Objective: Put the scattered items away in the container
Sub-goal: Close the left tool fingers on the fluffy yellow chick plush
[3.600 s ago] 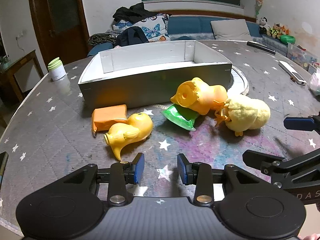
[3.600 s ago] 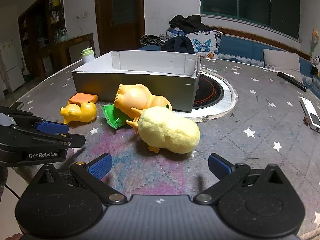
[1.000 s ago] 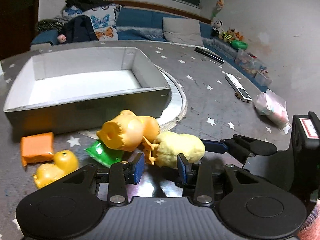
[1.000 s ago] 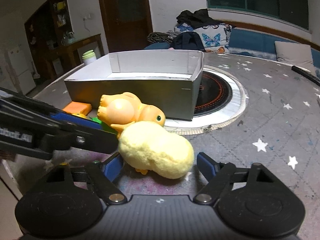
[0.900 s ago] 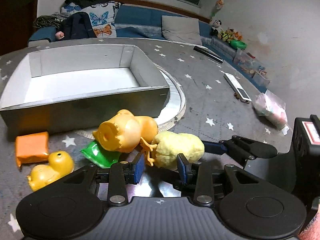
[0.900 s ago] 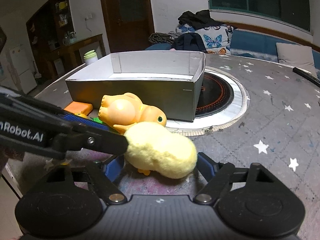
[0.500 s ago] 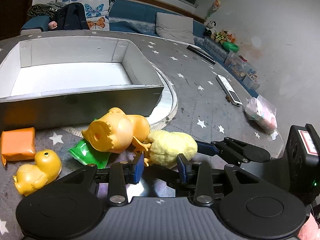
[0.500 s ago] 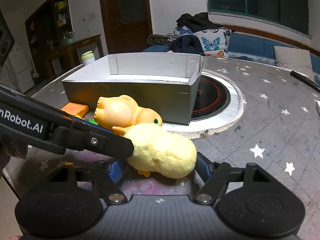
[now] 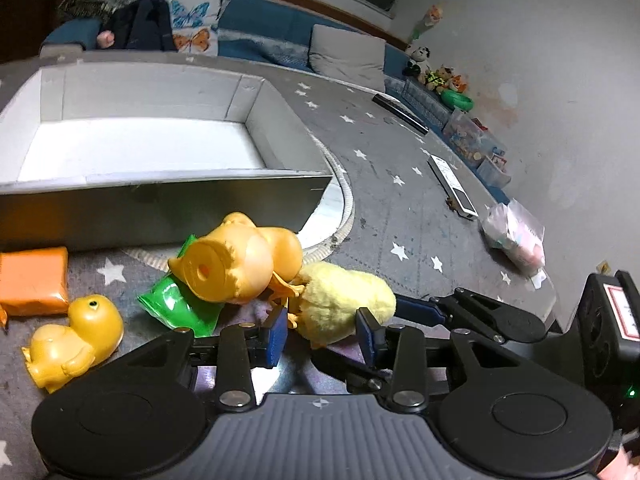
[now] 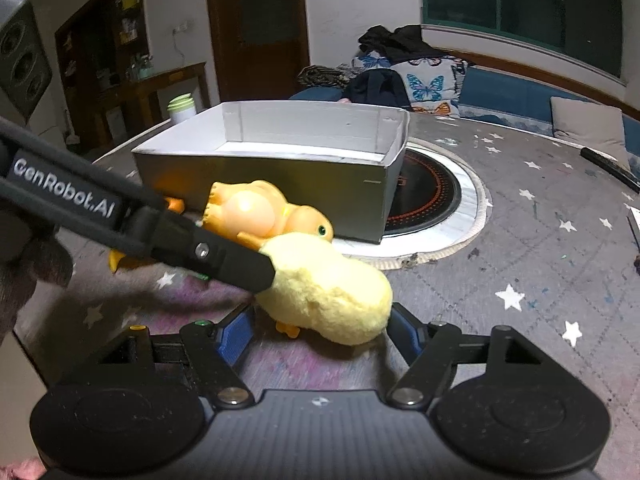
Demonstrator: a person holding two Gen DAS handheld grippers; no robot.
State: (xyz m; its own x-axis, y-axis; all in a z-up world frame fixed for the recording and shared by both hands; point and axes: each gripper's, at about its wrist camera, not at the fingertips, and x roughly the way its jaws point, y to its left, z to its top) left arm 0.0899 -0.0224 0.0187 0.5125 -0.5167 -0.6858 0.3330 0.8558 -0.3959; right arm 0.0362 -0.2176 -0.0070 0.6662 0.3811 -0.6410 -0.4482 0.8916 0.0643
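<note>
The plush yellow chick [image 10: 328, 292] is being gripped by the right gripper [image 10: 320, 332]: its blue pads [image 10: 236, 330] are set about halfway apart and are pressing on the two flanks of the soft body, which is lying on its side on the grey star-patterned table [image 10: 520, 248]. The left gripper [image 9: 322, 330] is being held just in front of the same chick [image 9: 344, 304]; its jaws are opening and are almost at their widest, and the near side of the chick is lying at their mouth, though it cannot be told whether either pad [image 9: 276, 330] is touching it. In the right wrist view one black finger [image 10: 224, 258] of the left gripper is seen crossing from the left and meeting the chick's head end.

Just beyond, touching the chick, a large orange rubber duck [image 9: 240, 258] is lying on its side, partly over a green packet [image 9: 176, 310]. To the left, a small yellow rubber duck [image 9: 76, 334] and an orange block [image 9: 32, 280] are lying apart on the table.

Farther back, the grey cardboard box [image 9: 160, 196] is standing open, with nothing seen on its white floor. Far right, a white remote [image 9: 452, 186] and a plastic bag [image 9: 514, 236] are lying.
</note>
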